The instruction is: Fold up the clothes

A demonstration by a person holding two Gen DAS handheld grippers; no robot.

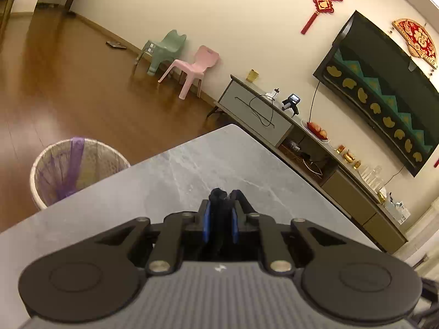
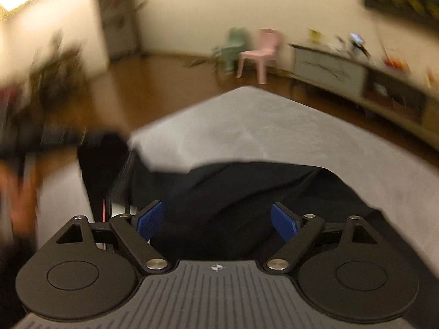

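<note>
Left wrist view: The left gripper (image 1: 221, 205) is clenched on a bunched fold of black fabric garment (image 1: 219, 196). The fabric stands up between the two blue-padded fingers (image 1: 207, 220), which are drawn close together with only the cloth separating them. The gripper is above a grey marble-patterned tabletop (image 1: 192, 164), whose far corner points toward the room. Beyond the table's left edge stands a round white waste bin lined with a purple bag (image 1: 74, 164). Against the far wall are a small green plastic chair (image 1: 164, 49) and a small pink plastic chair (image 1: 196, 67), side by side. To the right, a long low grey-and-brown cabinet (image 1: 263, 115) runs along the wall beneath a dark wall-mounted screen (image 1: 384, 82). Red knot ornaments (image 1: 328, 1) hang on the wall above.

Right wrist view: This view is motion-blurred. The right gripper (image 2: 218, 220) is released, its blue-padded fingers (image 2: 149, 219) spread wide apart. The black garment (image 2: 233, 192) lies on the grey tabletop (image 2: 274, 126) directly ahead of and between the fingers; whether the pads touch it cannot be determined. At the left, part of the garment rises off the table toward a blurred dark shape that cannot be identified.
</note>
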